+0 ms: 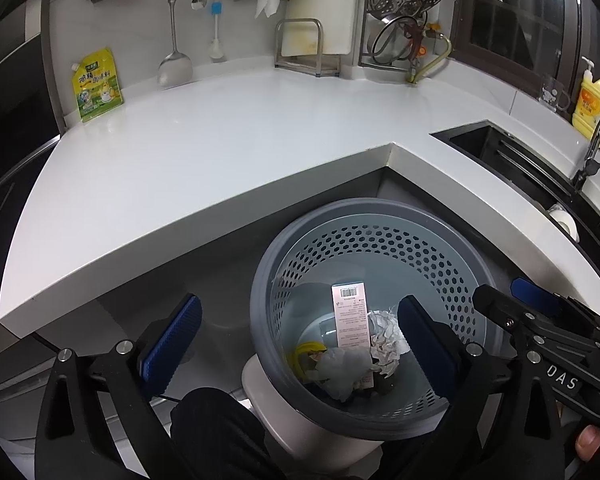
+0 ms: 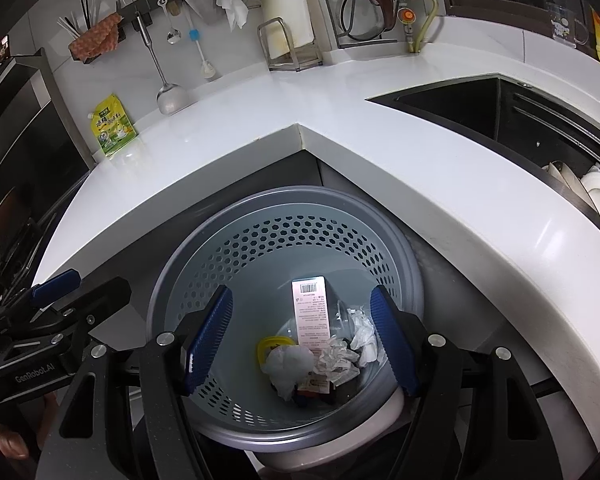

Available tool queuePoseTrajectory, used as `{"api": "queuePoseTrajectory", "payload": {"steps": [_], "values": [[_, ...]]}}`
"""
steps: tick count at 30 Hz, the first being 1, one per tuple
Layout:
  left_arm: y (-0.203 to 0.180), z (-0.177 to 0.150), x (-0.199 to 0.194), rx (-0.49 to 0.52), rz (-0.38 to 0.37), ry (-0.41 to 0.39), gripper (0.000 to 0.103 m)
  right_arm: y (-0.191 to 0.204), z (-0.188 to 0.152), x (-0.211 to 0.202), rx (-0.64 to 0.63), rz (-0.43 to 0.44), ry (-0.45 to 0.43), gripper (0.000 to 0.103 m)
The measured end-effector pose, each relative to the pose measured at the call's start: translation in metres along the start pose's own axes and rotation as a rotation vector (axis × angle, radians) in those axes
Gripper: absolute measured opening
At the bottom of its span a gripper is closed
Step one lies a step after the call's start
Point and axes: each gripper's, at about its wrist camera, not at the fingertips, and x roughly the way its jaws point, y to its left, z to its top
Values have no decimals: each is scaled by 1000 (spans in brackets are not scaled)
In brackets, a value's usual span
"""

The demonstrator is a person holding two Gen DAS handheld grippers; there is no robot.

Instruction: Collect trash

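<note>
1. Fingers of the left gripper (image 1: 300, 344) are spread wide apart with nothing between the blue pads; they hang over the near-left edge of the bin (image 1: 260, 280), one pad outside its rim, the other over its inside.
2. Fingers of the right gripper (image 2: 302, 340) also stand apart and hold nothing, both pads poised above the bin's opening.
3. Each gripper shows at the edge of the other's view, so the two are side by side above the bin.
4. The bin is round, grey-rimmed, with a perforated pale wall, and stands on the floor in the inner corner below the white table (image 1: 220, 140).
5. Trash lies at its bottom: a pink label with a barcode (image 2: 311, 312) leaning upright, crumpled white paper (image 2: 336, 356) beside it, a wad of clear plastic (image 2: 288, 364) in front, and a yellow ring-shaped piece (image 2: 270, 344) at the left.
6. On the table, a green-yellow pouch (image 1: 96, 86) leans against the back wall.
7. A dark sink (image 2: 480, 104) is set into the table on the right.
</note>
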Motion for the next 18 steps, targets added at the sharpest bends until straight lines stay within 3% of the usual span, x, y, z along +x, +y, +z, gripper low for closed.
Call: {"api": "queuePoseTrajectory", "payload": {"steps": [18], "values": [[1,-2,-4,-9,40,8,97,3,-3,-6,-16,-34,-6,70]]}}
